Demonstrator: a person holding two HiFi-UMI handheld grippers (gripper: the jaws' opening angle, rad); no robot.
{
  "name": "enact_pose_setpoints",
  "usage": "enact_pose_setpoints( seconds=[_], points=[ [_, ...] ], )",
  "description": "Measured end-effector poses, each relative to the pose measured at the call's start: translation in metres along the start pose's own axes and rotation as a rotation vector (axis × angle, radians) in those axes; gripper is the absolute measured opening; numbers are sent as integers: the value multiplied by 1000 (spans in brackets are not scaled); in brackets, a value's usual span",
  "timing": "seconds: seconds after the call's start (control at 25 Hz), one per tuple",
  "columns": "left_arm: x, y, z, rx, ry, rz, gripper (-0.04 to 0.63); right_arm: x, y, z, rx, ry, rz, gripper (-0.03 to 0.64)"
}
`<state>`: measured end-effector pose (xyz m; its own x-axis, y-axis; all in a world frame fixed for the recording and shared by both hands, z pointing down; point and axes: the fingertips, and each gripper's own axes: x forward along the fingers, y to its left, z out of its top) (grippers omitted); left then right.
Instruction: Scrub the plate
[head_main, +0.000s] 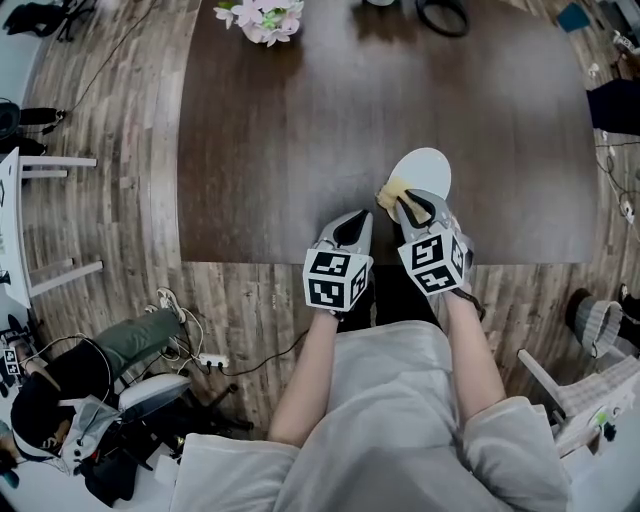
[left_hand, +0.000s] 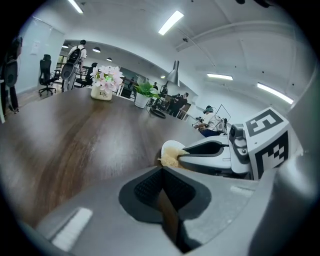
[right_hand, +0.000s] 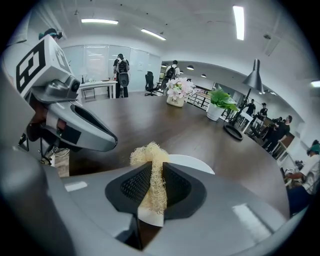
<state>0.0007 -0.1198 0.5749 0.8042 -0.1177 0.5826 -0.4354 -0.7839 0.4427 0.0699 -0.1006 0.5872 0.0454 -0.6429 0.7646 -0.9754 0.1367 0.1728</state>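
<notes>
Near the front edge of the dark wooden surface (head_main: 300, 150), a white plate (head_main: 425, 168) lies flat, straight ahead of the person's right arm. The right hand-held gripper (head_main: 405, 205) reaches to the plate's near rim, and its own view shows the ribbed jaws pinching a pale yellow fibrous scrubber (right_hand: 150, 175), which stands up between them with its frayed tuft sticking out past the tips. The plate (right_hand: 192, 162) shows just behind that tuft. From the head view the scrubber (head_main: 392, 190) sits at the plate's near left rim; whether it presses on the plate cannot be told.

The left hand-held gripper (head_main: 352, 230) hangs just beside the right one, over the surface's front edge and apart from the plate. Its own view shows its jaws pressed together with nothing between them (left_hand: 162, 170); beyond them appear the right hand-held gripper (left_hand: 210, 152), the scrubber (left_hand: 170, 157) and the plate (left_hand: 172, 146). A pot of pink flowers (head_main: 262, 18) stands at the far end of the surface.
</notes>
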Motion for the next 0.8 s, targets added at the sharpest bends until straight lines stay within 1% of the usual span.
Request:
enact_pose_setpoints(
  seconds=[0.32,0.56,0.8],
  points=[
    [15,-5,4,4,24,-17,2,10,-17,8,24,-6,-7,89],
    [26,-7,3,9,46,-22,2,15,-29,12,11,-8,-9,91],
    [31,-3,7,-1,47,-16,2,20,-46,15,12,-8,-31,91]
  ],
)
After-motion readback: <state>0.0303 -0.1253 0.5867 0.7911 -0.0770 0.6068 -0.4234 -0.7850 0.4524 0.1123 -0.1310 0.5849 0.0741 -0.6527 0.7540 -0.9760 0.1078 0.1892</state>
